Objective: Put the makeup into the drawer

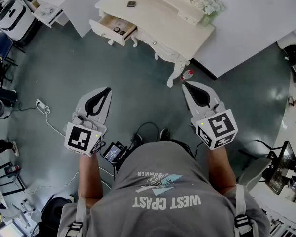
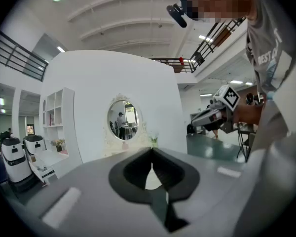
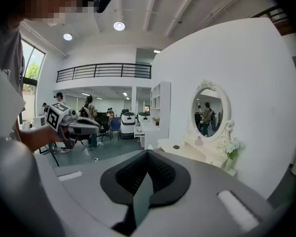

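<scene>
**Clear run to the dressing table**

We've got open floor (image 1: 138,78) up to the dressing table (image 1: 160,23) at 12 o'clock. Left gripper (image 1: 108,89) and right gripper (image 1: 184,84) are both pinched together, empty. Makeup (image 1: 131,4) sits on the tabletop, with the open drawer (image 1: 117,26) at 11. Bottle (image 1: 187,74) by the table leg at 1, cable (image 1: 43,107) at 9.

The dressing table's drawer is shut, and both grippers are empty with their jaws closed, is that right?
No, the drawer is pulled open, as the head view shows. Both the left gripper and the right gripper are empty with their jaws closed.
</scene>
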`<state>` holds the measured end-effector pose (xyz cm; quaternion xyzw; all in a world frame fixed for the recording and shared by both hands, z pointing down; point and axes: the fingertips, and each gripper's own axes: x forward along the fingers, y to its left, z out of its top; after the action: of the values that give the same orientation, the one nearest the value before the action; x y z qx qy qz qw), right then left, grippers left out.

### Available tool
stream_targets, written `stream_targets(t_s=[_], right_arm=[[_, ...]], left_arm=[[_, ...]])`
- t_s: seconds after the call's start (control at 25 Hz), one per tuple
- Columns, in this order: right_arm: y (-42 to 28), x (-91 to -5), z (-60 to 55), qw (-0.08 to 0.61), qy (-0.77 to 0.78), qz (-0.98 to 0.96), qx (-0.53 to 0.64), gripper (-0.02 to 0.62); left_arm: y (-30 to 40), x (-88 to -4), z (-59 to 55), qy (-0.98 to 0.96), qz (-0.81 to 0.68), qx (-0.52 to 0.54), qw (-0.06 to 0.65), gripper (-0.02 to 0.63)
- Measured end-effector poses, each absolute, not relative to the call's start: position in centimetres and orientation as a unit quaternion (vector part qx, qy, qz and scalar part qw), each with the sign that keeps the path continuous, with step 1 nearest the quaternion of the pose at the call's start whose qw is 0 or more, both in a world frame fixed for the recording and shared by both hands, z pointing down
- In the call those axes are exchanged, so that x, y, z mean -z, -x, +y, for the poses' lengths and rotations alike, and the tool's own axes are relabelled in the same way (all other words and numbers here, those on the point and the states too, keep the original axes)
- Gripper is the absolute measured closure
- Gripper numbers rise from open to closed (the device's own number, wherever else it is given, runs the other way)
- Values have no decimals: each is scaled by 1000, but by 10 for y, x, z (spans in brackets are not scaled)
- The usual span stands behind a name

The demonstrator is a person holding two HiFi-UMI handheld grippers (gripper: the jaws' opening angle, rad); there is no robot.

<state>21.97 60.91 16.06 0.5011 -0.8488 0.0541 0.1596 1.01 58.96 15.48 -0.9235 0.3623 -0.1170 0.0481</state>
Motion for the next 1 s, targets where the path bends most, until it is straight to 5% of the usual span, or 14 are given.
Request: stream_targets(t_s=[1.0], right_arm=[[-169,-169,581,130,-522,-838,-96,594]], left_arm=[[50,-164,565,930,345,121,41,603]])
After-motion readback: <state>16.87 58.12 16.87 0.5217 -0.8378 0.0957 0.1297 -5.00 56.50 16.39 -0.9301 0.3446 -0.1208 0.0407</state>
